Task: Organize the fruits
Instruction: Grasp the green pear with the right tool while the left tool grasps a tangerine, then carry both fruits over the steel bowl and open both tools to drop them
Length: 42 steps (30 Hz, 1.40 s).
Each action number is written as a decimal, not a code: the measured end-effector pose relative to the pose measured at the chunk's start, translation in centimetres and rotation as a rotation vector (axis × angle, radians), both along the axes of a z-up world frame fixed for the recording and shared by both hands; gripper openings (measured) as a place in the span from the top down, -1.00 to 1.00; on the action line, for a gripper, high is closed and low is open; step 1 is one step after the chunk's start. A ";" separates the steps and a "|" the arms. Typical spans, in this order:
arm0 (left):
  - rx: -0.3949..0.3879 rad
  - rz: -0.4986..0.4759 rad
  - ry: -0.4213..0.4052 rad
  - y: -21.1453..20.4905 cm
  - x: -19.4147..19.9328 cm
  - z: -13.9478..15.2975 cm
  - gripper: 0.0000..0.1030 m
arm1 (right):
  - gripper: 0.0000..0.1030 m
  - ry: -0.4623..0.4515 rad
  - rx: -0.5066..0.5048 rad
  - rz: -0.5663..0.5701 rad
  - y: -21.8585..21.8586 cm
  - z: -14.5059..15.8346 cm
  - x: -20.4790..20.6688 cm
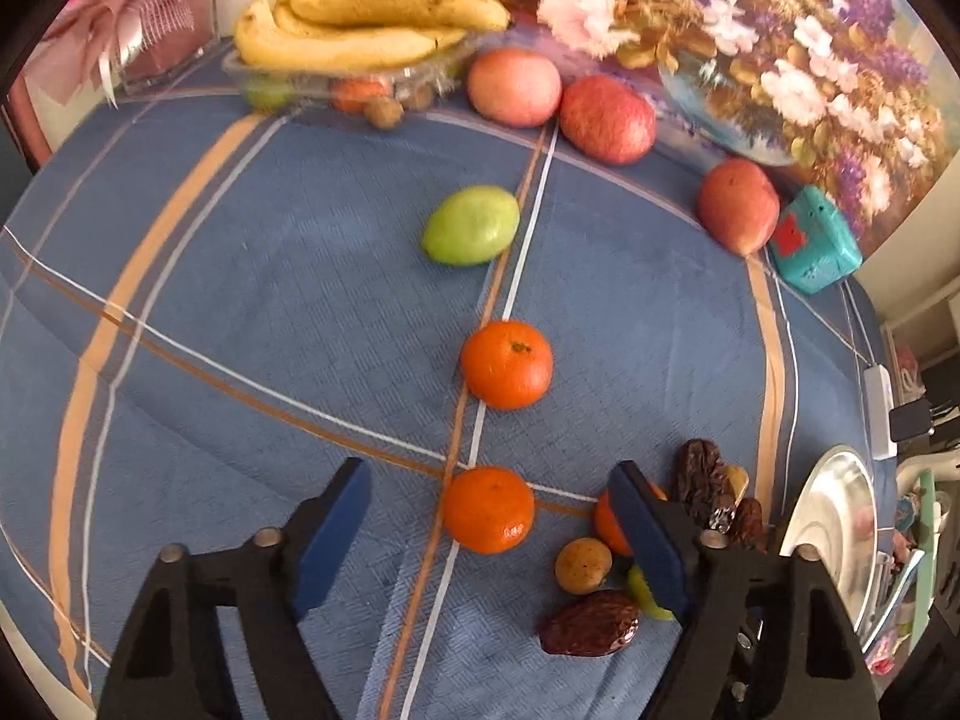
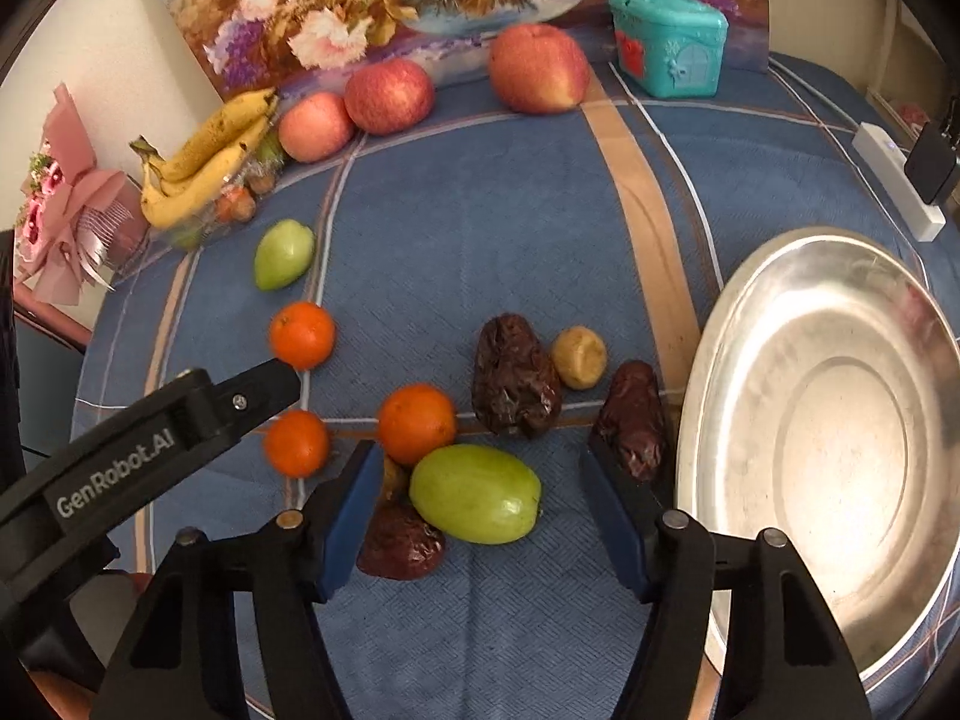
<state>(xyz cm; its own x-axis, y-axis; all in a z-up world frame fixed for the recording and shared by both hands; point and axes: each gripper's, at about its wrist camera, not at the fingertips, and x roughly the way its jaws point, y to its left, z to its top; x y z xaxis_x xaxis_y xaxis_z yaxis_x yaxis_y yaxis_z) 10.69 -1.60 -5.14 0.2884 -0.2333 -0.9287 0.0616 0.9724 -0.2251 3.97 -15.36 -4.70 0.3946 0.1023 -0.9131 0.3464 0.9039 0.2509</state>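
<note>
Nearest tangerine point(image 1: 488, 509) lying on the blue cloth point(image 1: 240, 300), framed between the fingers of the left gripper point(image 1: 498, 546), pads spread and not touching it. Probably chosen as next fruit because standing alone, easy to close on. Green fruit point(image 2: 474, 493) framed the same way by the right gripper point(image 2: 483, 507), also spread, nothing pinched; the left-hand pad very near its side, contact not certain. Both tools pointed steeply down, likely to take one fruit each.

Around them a tight little heap: a third tangerine point(image 2: 417, 423) touching the green fruit, dark dates point(image 2: 516, 384) and a small tan fruit point(image 2: 579, 357) just beside. Empty metal plate point(image 2: 840, 420) at the cloth edge, near the right gripper, seemingly the place for collecting. Further away a second tangerine point(image 1: 507, 365), a green fruit point(image 1: 471, 225), three apples point(image 1: 606, 119) along the flower painting point(image 1: 780, 48), bananas point(image 1: 360, 24) on a clear tray.

Hard to read: one date point(image 2: 399, 543) half covered by the right gripper's pad, one small fruit behind it almost hidden. Contents under the bananas blurred. Plate cut off by the frame.
</note>
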 end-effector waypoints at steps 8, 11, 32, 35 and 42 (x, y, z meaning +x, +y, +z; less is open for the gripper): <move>-0.042 0.011 0.066 0.3 0.0 -1.4 -0.04 | -0.32 0.032 0.037 -0.008 0.1 -1.6 -0.1; -0.051 0.015 0.080 0.4 -0.1 -1.8 0.08 | -0.19 0.037 0.057 -0.018 -0.1 -2.1 -0.1; -0.086 0.072 -0.006 2.3 -1.1 1.4 0.26 | -0.03 -0.057 0.121 -0.023 -0.7 0.6 -0.7; -0.097 0.061 -0.042 2.2 -1.4 2.6 0.26 | -0.03 -0.085 0.091 -0.032 -1.1 1.7 -1.1; -0.102 0.003 -0.098 0.1 -1.6 4.7 0.26 | -0.03 -0.094 0.007 -0.086 -3.1 3.1 -2.2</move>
<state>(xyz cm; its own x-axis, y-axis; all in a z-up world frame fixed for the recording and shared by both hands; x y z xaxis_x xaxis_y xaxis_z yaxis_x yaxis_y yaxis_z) 9.05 -1.50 -0.44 0.3771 -0.3244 -0.8675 0.0857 0.9448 -0.3161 1.74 -18.47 -1.62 0.4864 0.0701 -0.8709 0.3974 0.8700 0.2920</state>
